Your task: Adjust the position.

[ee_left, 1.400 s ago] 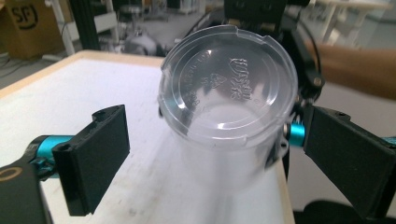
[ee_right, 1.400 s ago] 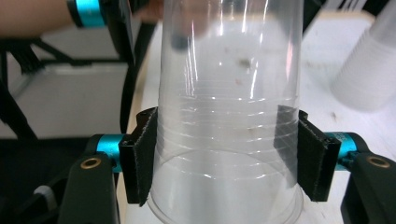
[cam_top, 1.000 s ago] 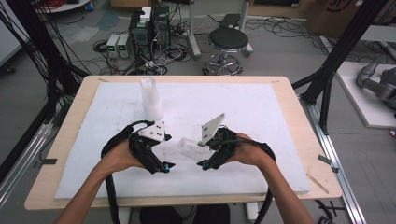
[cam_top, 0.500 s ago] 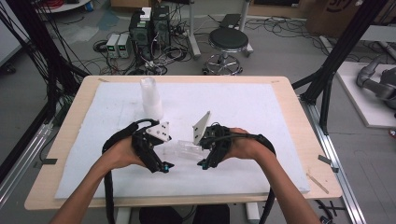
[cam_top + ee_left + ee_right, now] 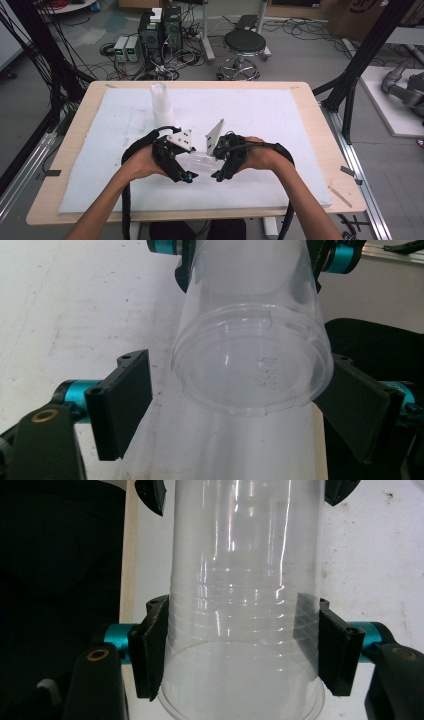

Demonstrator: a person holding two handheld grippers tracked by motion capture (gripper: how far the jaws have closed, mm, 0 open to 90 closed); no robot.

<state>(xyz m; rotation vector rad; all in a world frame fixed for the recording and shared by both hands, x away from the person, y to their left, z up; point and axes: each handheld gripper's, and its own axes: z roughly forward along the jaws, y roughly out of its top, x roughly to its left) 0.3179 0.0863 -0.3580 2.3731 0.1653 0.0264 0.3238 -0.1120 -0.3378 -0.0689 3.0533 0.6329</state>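
- High view: a wooden table (image 5: 75,140) carries a white mat (image 5: 280,130) that covers most of its top. Two forearms come in from the near edge, each hand holding a gripper. The left gripper (image 5: 186,176) and the right gripper (image 5: 218,175) face each other near the middle of the mat, a little toward the near edge, close together.
- High view: a clear cup (image 5: 200,161) lies on its side between the two grippers, hard to make out against the mat. A stack of clear cups (image 5: 161,104) stands upright toward the far edge, left of centre, apart from the hands. On the floor beyond the far edge are a stool (image 5: 244,45) and some electronic boxes (image 5: 160,30) among cables.
- Left gripper view: the cup (image 5: 252,352) points its closed base at the camera and sits between the two black jaws. The jaws stand wide; there is a clear gap between the left jaw and the cup wall, and the right jaw is partly behind the cup, so contact there cannot be told. The right gripper's (image 5: 250,247) jaws close on the cup's far part at the top edge.
- Right gripper view: the cup (image 5: 245,580) runs away from the camera, its open rim nearest. Both jaws press against its ribbed wall on either side, holding it. The left gripper's jaw tips show at the top, on either side of the cup's far end. The mat (image 5: 370,555) lies beneath.
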